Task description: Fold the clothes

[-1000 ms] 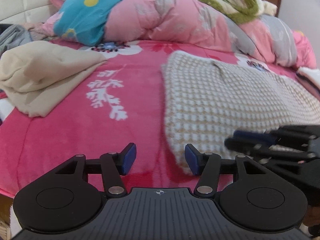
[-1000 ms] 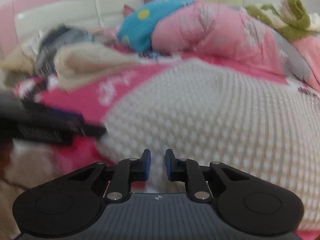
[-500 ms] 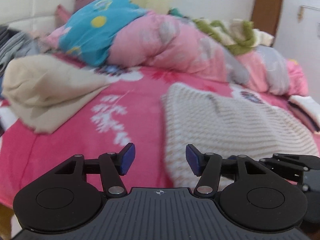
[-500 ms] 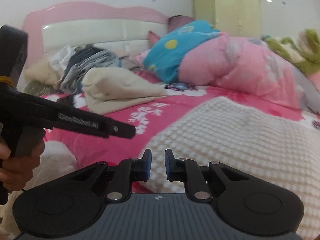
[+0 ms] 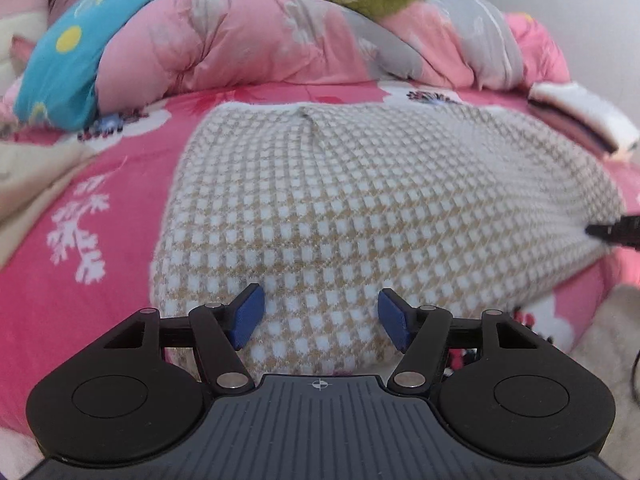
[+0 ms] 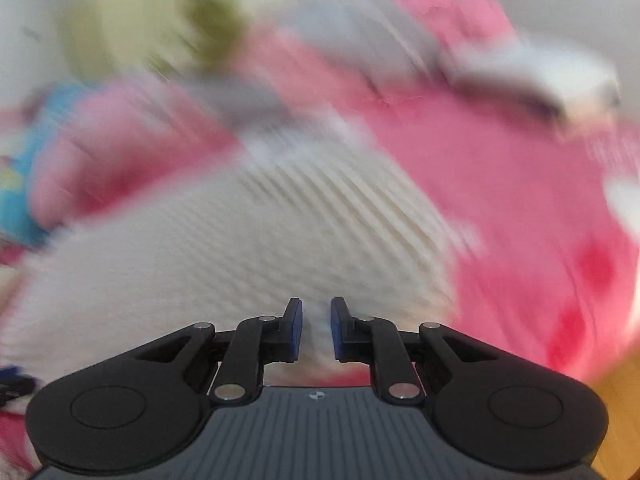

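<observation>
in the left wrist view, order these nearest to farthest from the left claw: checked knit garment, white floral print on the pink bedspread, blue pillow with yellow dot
1. The checked knit garment lies nearest, straight ahead of the open left claw.
2. The white floral print comes next, on the pink bedspread to the left.
3. The blue pillow with yellow dot is farthest, at the far upper left.

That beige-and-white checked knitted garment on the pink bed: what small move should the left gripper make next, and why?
Probably ease the left gripper forward and down onto the near hem of the beige-and-white checked knitted garment, then close. Its jaws stand wide open with the hem right between them and nothing held. The garment lies flat on the pink floral blanket, apparently ready for a fold.
</observation>
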{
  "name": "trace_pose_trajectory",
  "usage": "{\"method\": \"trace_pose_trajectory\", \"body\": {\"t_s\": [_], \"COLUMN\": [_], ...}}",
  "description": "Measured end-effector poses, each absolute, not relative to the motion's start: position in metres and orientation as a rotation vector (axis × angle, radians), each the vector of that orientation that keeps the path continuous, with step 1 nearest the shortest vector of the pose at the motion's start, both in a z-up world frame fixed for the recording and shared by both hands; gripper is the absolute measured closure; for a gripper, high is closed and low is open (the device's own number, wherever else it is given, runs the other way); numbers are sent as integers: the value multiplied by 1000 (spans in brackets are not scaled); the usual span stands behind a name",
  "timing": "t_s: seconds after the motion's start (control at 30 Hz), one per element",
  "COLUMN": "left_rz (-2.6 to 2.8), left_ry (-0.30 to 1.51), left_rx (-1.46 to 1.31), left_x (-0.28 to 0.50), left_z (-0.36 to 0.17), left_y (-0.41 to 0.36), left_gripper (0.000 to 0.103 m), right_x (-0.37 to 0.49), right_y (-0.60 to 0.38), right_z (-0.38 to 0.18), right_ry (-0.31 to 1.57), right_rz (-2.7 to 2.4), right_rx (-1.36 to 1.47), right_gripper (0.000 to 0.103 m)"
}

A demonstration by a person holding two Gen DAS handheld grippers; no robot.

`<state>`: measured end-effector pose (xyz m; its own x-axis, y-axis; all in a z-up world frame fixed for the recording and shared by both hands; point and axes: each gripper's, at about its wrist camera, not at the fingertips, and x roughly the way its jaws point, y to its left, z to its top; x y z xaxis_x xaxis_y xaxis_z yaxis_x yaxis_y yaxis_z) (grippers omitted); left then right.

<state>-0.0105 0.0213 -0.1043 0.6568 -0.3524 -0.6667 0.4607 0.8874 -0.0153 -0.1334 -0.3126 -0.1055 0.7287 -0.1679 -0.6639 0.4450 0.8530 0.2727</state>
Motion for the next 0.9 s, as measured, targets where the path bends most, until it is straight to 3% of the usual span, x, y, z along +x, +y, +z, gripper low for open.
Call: {"method": "trace_pose_trajectory", "body": {"t_s": [0.13,0.27,0.43,0.77,0.9], "left_rz": [-452,-447,-451,-409,-408], "left_ry": [732,720,667,620,612], "left_rx": [171,182,126,88,91], "left_x": [-10,-11,-6,11,12], "left_z": [-102,-100,-93,-101,-103], "left_y": [19,17,23,29,29], "left_gripper": [40,40,40,38,35], "right_x": [-141,-154,-130,-84,-29], "right_y": [-334,-347,-380,-363,-374], "right_z": [-106,-82,-121,-54,-113], "right_ry": [616,491,568,434,569], "right_rz": [-285,-298,-319,-235,-278], "right_rx": [595,541,573,408,365], "right_gripper": [88,87,89,85,86]}}
